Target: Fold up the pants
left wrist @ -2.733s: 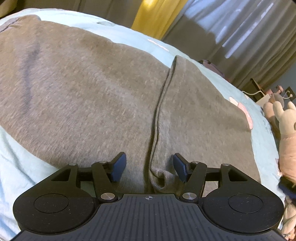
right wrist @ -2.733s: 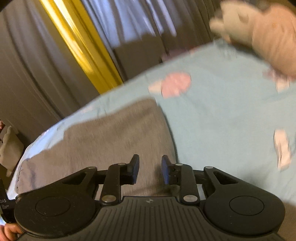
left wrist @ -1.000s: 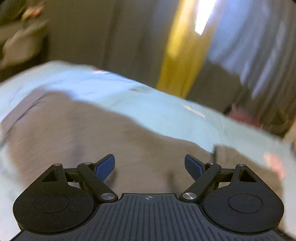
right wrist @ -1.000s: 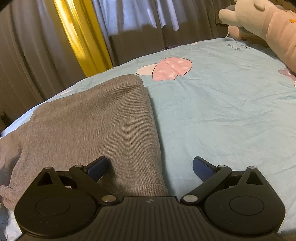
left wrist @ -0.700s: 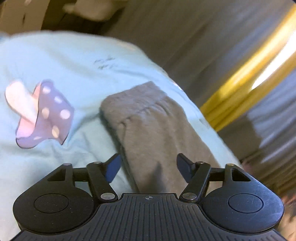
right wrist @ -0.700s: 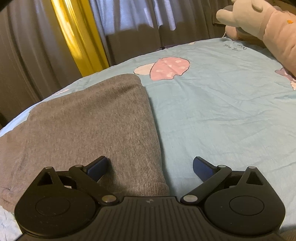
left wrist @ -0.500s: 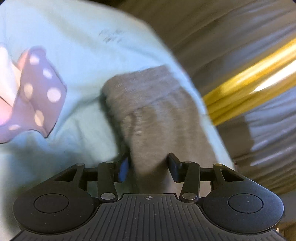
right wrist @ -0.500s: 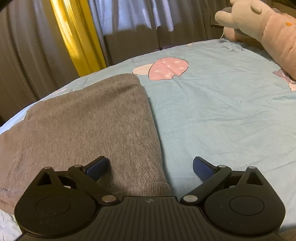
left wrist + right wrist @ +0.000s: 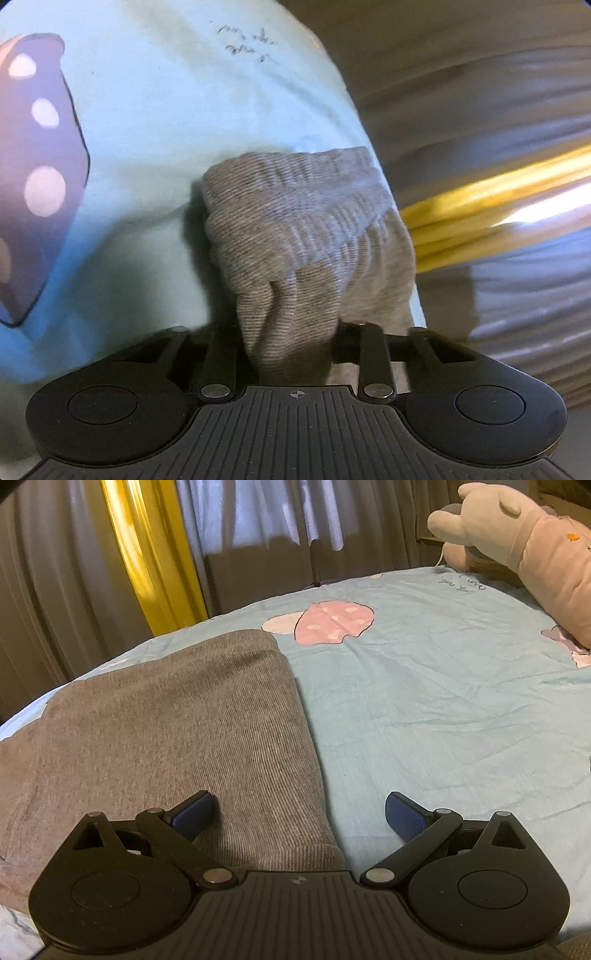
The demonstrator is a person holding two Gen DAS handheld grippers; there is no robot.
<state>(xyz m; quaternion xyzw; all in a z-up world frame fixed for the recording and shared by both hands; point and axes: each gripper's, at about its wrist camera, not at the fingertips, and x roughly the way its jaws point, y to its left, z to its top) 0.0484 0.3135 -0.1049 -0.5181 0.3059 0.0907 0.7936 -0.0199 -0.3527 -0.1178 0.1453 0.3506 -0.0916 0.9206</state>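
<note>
Beyond pants (image 9: pixel 177 738): plush toy (image 9: pixel 524 550); yellow curtain (image 9: pixel 155 554)

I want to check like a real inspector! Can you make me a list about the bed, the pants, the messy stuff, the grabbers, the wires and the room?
Surface: light blue bedsheet with mushroom prints, lightly wrinkled.
Job's things: grey pants lie flat on the sheet; their ribbed cuff is bunched up.
Clutter: plush toy at the bed's far edge.
Grippers: left gripper has just been closing and pinches the pants just behind the cuff; right gripper is open, straddling the pants' edge.
Cables: a thin pale cord may show beside the plush; too small to tell.
Surroundings: grey curtains with a yellow curtain between them.
</note>
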